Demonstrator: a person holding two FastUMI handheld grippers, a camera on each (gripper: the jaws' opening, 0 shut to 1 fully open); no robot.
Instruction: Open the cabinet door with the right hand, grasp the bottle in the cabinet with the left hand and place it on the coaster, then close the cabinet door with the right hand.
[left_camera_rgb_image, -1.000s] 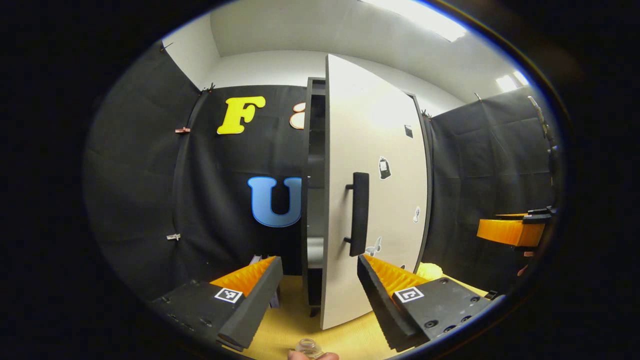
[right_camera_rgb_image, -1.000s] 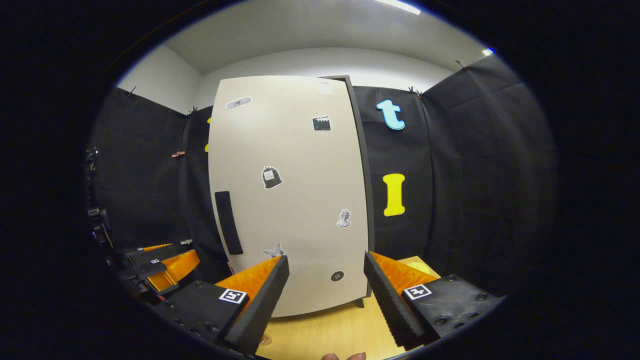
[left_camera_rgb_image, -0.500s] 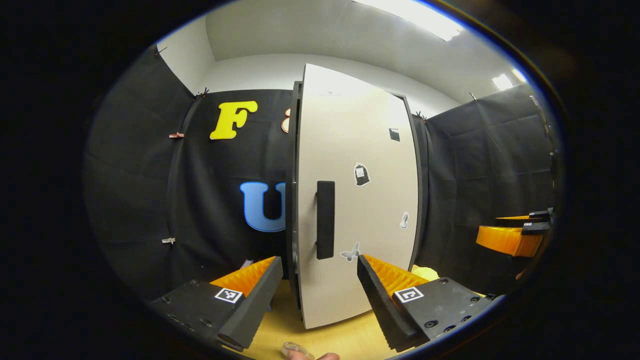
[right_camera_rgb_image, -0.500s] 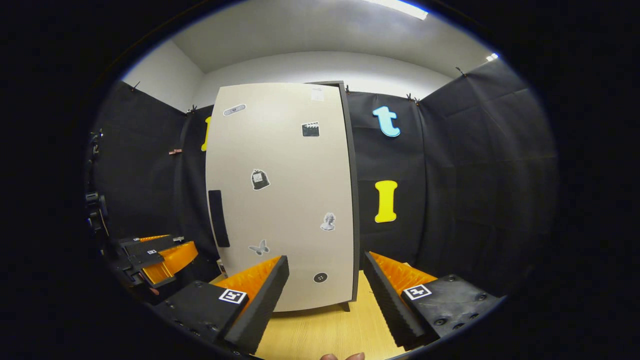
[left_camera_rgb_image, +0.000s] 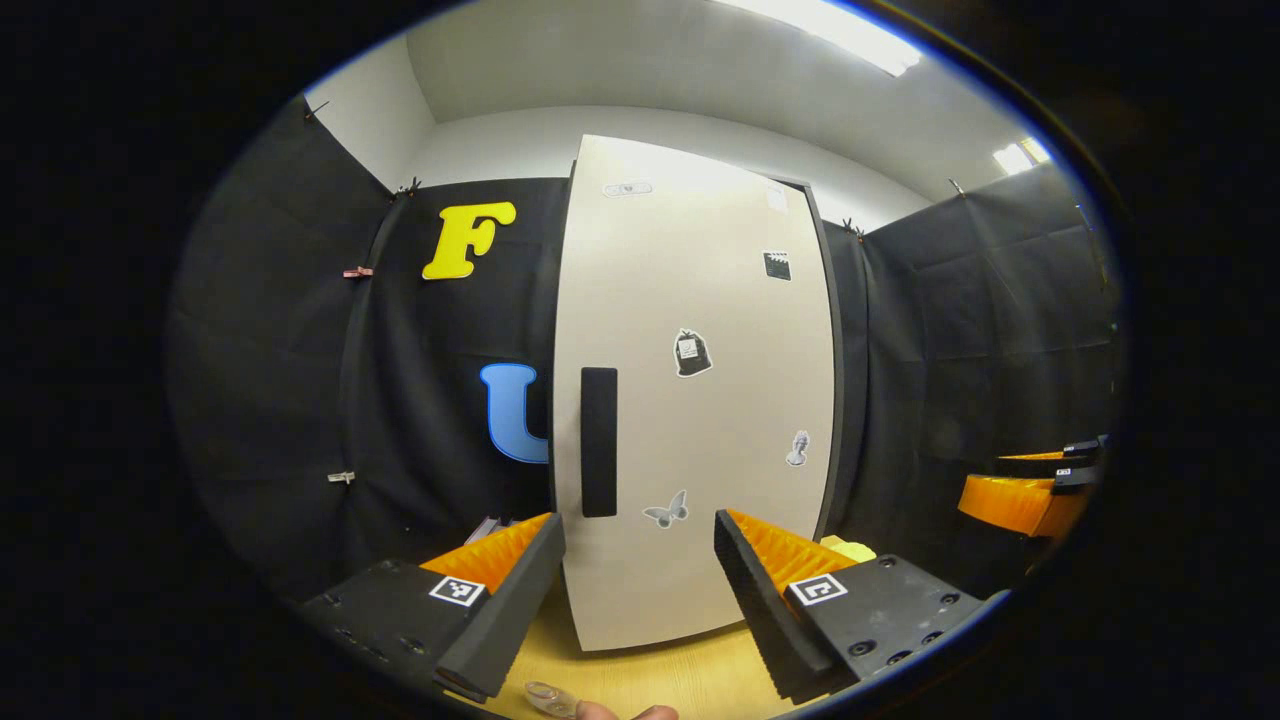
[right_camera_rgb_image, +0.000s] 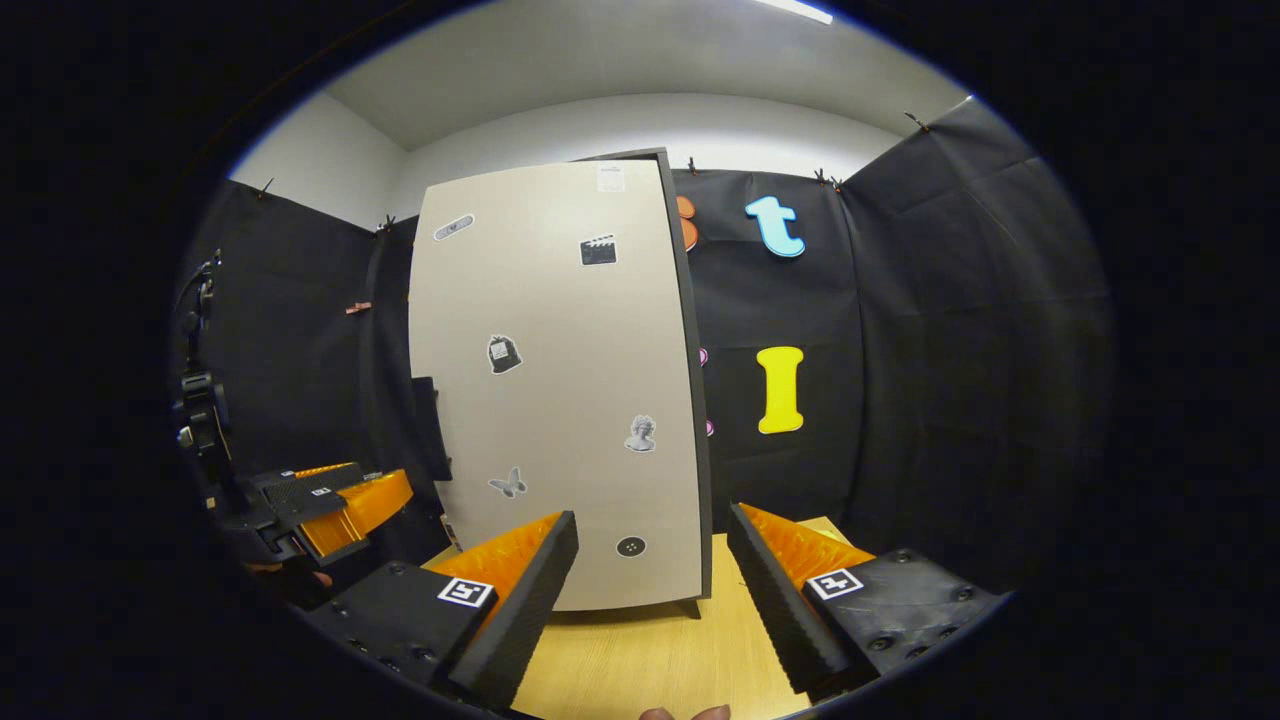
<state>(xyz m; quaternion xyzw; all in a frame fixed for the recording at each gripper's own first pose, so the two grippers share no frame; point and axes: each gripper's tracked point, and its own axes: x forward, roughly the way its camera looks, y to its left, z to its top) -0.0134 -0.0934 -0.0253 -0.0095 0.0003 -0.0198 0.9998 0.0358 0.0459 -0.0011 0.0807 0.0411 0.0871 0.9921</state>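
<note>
The tall beige cabinet door (left_camera_rgb_image: 700, 400), dotted with small stickers, lies flat against the dark cabinet frame, its black handle (left_camera_rgb_image: 598, 440) on the left side. My left gripper (left_camera_rgb_image: 640, 600) is open and empty, a short way in front of the door. A clear glass bottle mouth (left_camera_rgb_image: 545, 696) peeks in at the bottom edge, next to a fingertip (left_camera_rgb_image: 625, 712). In the right gripper view the door (right_camera_rgb_image: 560, 380) faces me, and my right gripper (right_camera_rgb_image: 650, 600) is open, holding nothing and not touching it. The left gripper (right_camera_rgb_image: 385, 480) shows at the far left.
The cabinet stands on a light wooden table (right_camera_rgb_image: 650, 660). A yellow object (left_camera_rgb_image: 848, 545) lies on the table behind my left gripper's right finger. The right gripper (left_camera_rgb_image: 1000, 478) hangs at the far right of the left gripper view. Black cloth walls surround the booth.
The cabinet door has swung from half open to shut. The right gripper has drawn back a little from the door; both grippers stayed open.
</note>
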